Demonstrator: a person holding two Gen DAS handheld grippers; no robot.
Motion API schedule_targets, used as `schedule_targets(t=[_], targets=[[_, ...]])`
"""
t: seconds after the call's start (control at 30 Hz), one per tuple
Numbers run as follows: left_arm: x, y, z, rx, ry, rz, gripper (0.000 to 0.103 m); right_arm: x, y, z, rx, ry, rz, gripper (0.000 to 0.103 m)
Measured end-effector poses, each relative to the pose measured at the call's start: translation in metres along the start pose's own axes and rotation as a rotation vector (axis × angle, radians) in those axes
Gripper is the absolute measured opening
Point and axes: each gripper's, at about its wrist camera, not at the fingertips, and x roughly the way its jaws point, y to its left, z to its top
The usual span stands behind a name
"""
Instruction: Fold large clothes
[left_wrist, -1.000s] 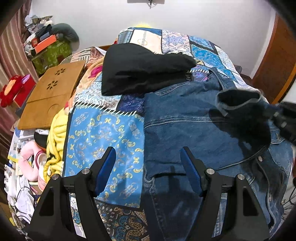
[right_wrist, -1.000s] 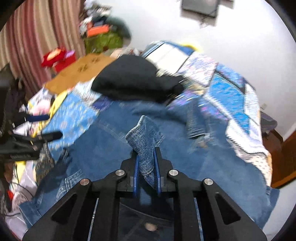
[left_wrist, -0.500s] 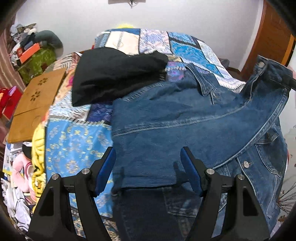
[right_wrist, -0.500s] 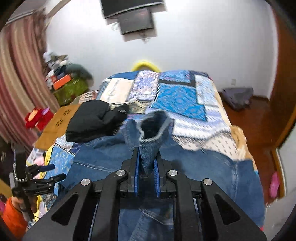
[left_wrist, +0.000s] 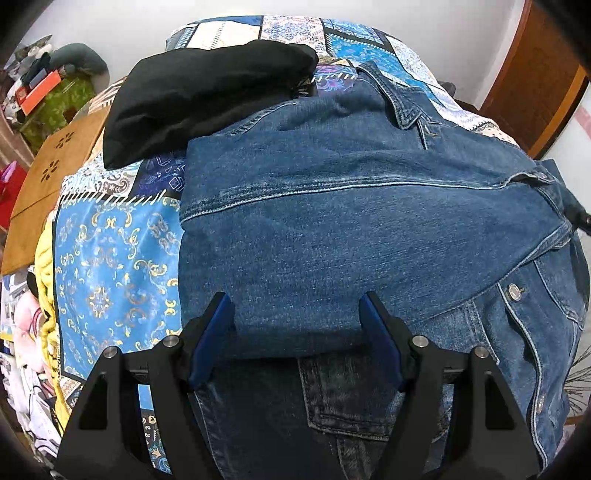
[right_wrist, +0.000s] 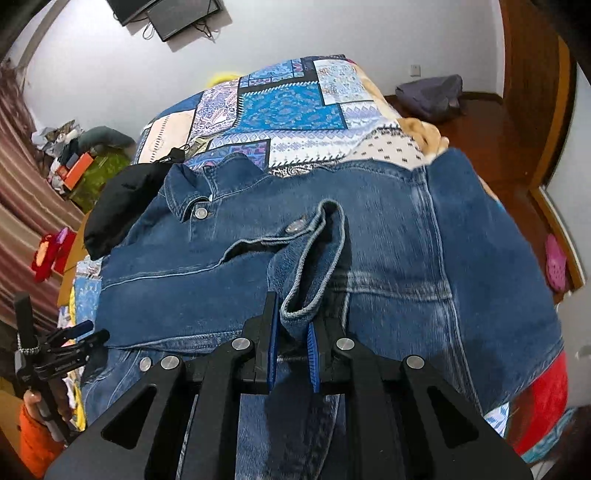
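Near edge, the left gripper (left_wrist: 295, 325) is hovering wide apart over the denim jacket (left_wrist: 351, 221) lying on the patchwork bedspread (left_wrist: 110, 251), the right gripper (right_wrist: 291, 332) is pinching its sleeve cuff (right_wrist: 314, 280), a black garment (left_wrist: 207, 92) sitting beyond.

— What lies on the bed?
— A blue denim jacket (left_wrist: 332, 221), spread flat, one sleeve (right_wrist: 229, 273) folded across it, collar at the far end
— And the cuff (right_wrist: 314, 273)?
— Raised, curled open
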Motion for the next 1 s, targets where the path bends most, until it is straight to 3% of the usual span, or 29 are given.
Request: schedule_targets(t=[0.4, 0.53, 0.63, 0.8, 0.93, 1.0], targets=[[-0.032, -0.014, 0.011, 0.036, -0.061, 0.006, 0.071, -0.029, -0.001, -0.001, -0.017, -0.033, -0.026, 0.021], [-0.055, -0.025, 0.025, 0.050, -0.127, -0.006, 0.071, -0.051, -0.013, 0.001, 0.021, -0.089, -0.045, 0.047], [-0.073, -0.037, 0.036, 0.060, -0.178, -0.026, 0.071, -0.068, -0.029, 0.003, 0.063, -0.139, -0.070, 0.053], [-0.092, -0.059, 0.051, 0.084, -0.237, -0.063, 0.072, -0.083, -0.061, 0.004, 0.141, -0.172, -0.118, 0.055], [-0.098, -0.079, 0.057, 0.106, -0.266, -0.088, 0.082, -0.084, -0.102, -0.004, 0.261, -0.164, -0.136, 0.055], [-0.097, -0.089, 0.058, 0.123, -0.273, -0.093, 0.083, -0.079, -0.123, -0.011, 0.338, -0.146, -0.129, 0.055]])
